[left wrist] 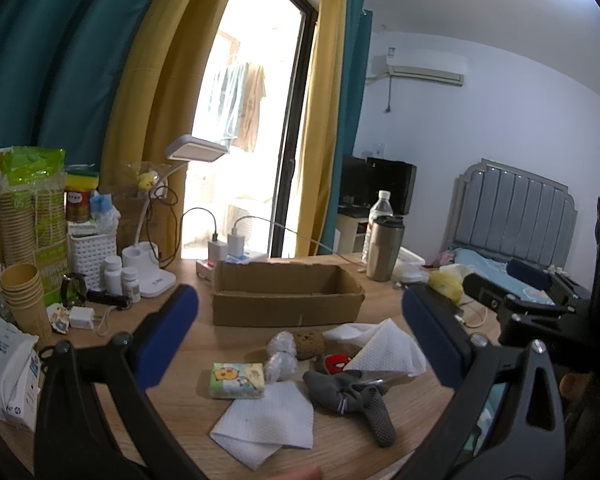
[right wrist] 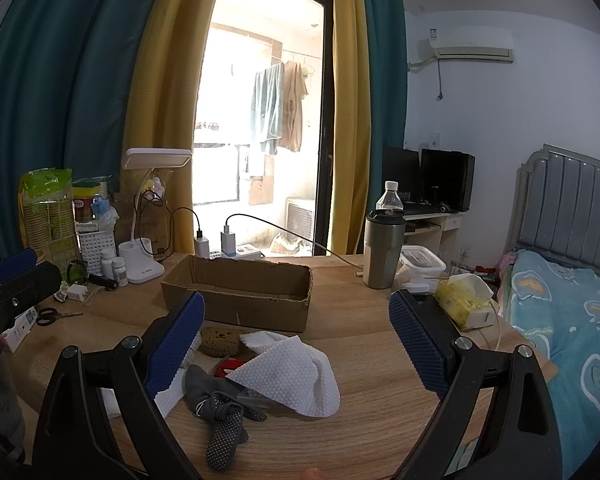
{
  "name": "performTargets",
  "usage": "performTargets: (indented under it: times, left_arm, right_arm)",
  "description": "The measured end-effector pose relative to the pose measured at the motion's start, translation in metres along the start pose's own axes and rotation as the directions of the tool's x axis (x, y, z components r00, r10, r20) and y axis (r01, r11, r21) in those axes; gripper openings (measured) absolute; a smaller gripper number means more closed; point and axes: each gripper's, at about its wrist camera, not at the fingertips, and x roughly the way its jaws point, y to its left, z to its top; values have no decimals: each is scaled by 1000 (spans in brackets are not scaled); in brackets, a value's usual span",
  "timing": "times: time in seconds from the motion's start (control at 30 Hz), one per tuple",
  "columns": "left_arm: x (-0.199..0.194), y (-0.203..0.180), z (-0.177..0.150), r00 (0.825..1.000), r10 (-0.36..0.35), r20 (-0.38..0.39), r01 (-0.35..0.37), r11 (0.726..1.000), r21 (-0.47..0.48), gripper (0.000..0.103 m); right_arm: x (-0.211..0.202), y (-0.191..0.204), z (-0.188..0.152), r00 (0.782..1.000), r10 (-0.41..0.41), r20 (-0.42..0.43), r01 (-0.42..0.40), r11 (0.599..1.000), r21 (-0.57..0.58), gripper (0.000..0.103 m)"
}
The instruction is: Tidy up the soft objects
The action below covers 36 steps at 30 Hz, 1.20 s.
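An empty cardboard box stands on the wooden table. In front of it lie soft things: white cloths, grey socks, a brown sponge, a red patch, crumpled plastic and a tissue pack. My left gripper is open and empty, above the pile. My right gripper is open and empty, over the white cloth; it also shows in the left wrist view.
Paper cups, bottles, a desk lamp, chargers and scissors crowd the table's left. A steel tumbler, water bottle and yellow tissue pack stand at the right. A bed lies beyond.
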Motion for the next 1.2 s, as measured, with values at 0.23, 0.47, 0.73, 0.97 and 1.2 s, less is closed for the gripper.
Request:
performTargets:
  times: [0.23,0.47,0.73,0.97,1.2]
  left_arm:
    - [0,-1,0,1000,-1,-1,1,1000,2,102]
    - [-2,0,-1,1000,-2,-1,2,1000,1,102]
    - [-2,0,-1,1000,-3,-1,3,1000,1,102]
    - [8,4,-5,999,7,-44,-7,1000,9,102]
    - [32,17,-24,990,41,-135,-41,999,5,102]
  right_arm:
    - [0,0,0,1000,-2,-1,2,1000,0,95]
    - [0,0,0,1000,-1,-1,1,1000,0,95]
    - [0,0,0,1000,-1,-3,1,1000,0,95]
    - [2,0,-2,1000,0,-9,0,1000,0,95]
    - [18,-11,-14,999,-19,-50,20,1000,11,95]
